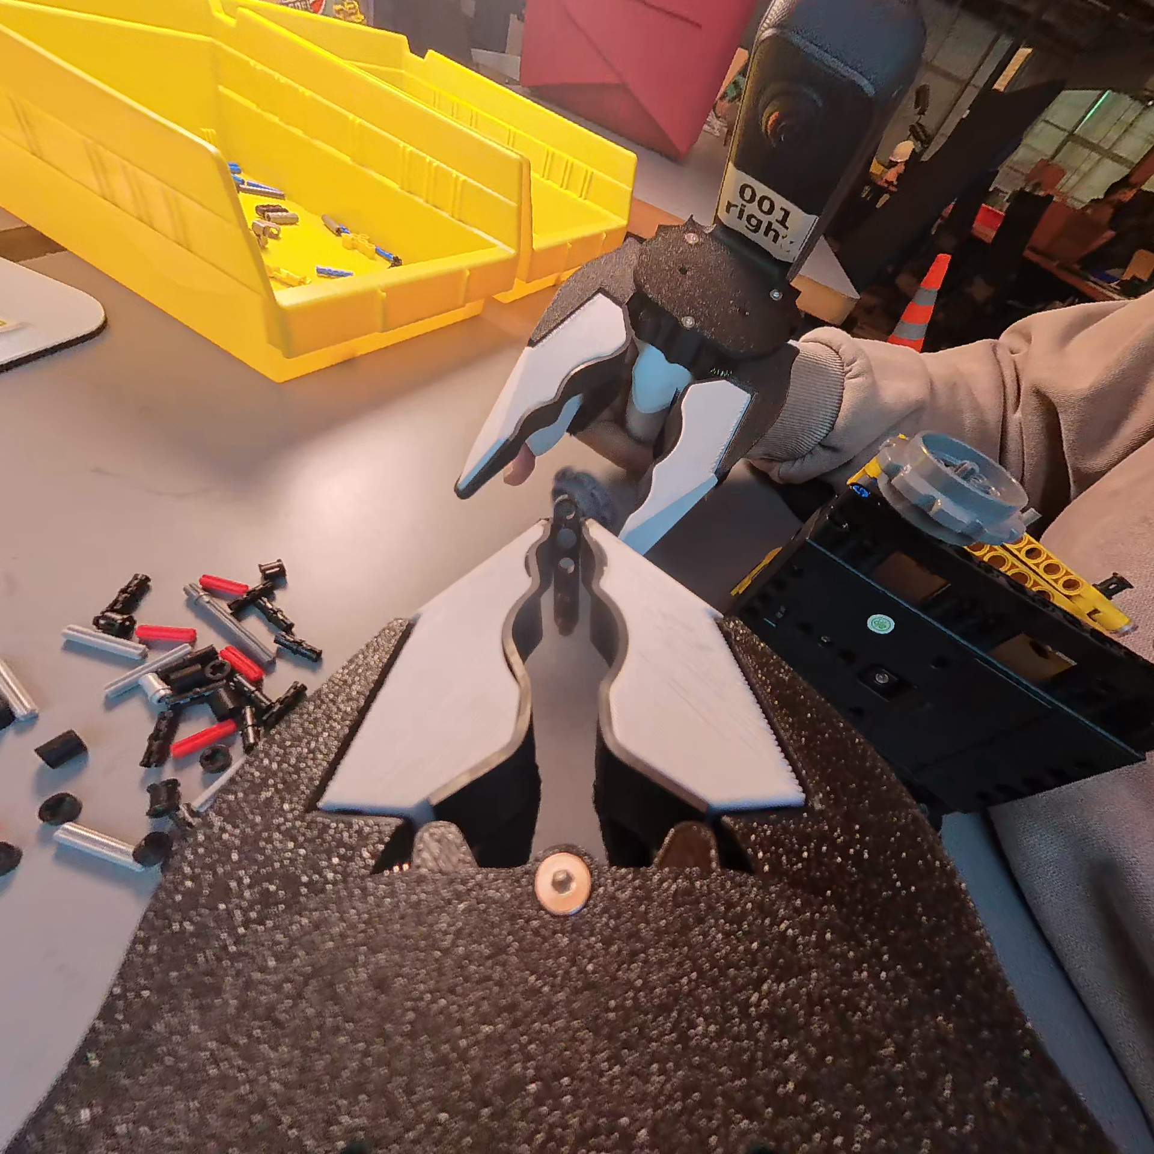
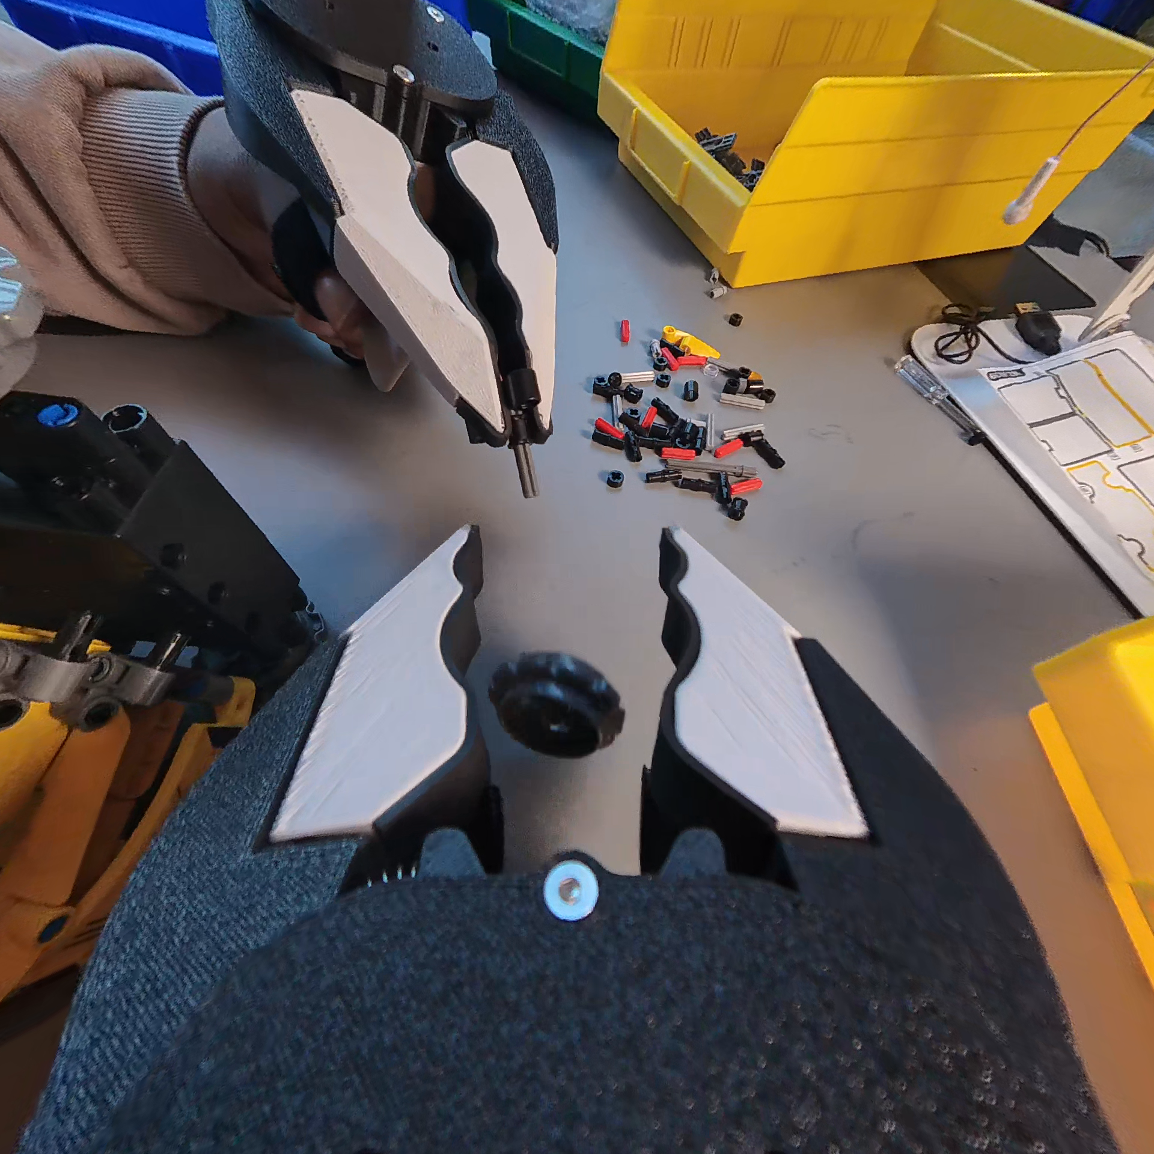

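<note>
Between the left gripper's (image 1: 565,531) closed fingers sits a black pin-and-axle piece (image 2: 523,431), tip pointing out. Just beyond it, the right gripper (image 2: 568,537) gapes wide and empty, a small black gear (image 2: 556,709) blurred between its fingers. Loose parts (image 2: 684,424) lie beside.

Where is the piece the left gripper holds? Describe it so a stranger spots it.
On the grey table, beside the pile of black, red and grey parts, the left gripper points downward. Pinched at its tips is a black piece with a grey axle poking out below, the only part clamped rather than lying loose.
</note>
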{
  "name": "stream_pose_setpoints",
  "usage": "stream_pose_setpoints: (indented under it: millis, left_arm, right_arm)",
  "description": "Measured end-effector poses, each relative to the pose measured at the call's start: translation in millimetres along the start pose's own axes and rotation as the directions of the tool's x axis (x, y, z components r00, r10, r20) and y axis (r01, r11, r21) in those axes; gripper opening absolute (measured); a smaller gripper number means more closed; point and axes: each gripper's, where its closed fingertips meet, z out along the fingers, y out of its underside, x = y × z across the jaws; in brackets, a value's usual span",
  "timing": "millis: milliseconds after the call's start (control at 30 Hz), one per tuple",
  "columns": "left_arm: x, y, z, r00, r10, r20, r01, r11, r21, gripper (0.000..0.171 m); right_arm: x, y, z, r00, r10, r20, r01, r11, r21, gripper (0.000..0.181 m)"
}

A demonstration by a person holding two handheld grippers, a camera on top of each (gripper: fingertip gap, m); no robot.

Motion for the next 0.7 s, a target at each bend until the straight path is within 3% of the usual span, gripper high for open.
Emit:
stream_pose_setpoints:
  millis: [200, 300, 400, 500, 700]
  left_arm:
    - [-5.3, 1.3, -2.3, 1.0, -0.018, 0.023, 0.018, 1.0, -0.006, 0.008]
    - [-11.2, 3.5, -4.8, 0.998, -0.04, 0.047, 0.041, 0.999, -0.016, 0.007]
    - [-13.5, 6.9, -5.6, 0.997, -0.057, 0.048, 0.059, 0.998, -0.037, 0.004]
    - [-16.6, 14.3, -4.1, 0.996, -0.059, 0.071, 0.065, 0.994, -0.085, 0.004]
    - [-18.9, 23.2, -1.2, 0.994, -0.025, 0.103, 0.04, 0.988, -0.146, 0.014]
  right_arm:
    - [6.3, 3.2, -8.6, 1.0, 0.013, -0.003, -0.013, 0.999, -0.03, 0.061]
    - [4.8, 7.5, -25.7, 0.997, 0.041, 0.06, -0.036, 0.997, -0.073, 0.066]
    - [21.3, 4.9, -46.2, 0.999, 0.034, 0.004, -0.033, 0.998, -0.053, 0.056]
    - [23.0, 17.5, -59.6, 0.998, 0.06, 0.033, -0.056, 0.992, -0.116, 0.054]
    - [9.6, 44.7, -46.1, 0.997, 0.002, 0.073, 0.016, 0.971, -0.239, 0.058]
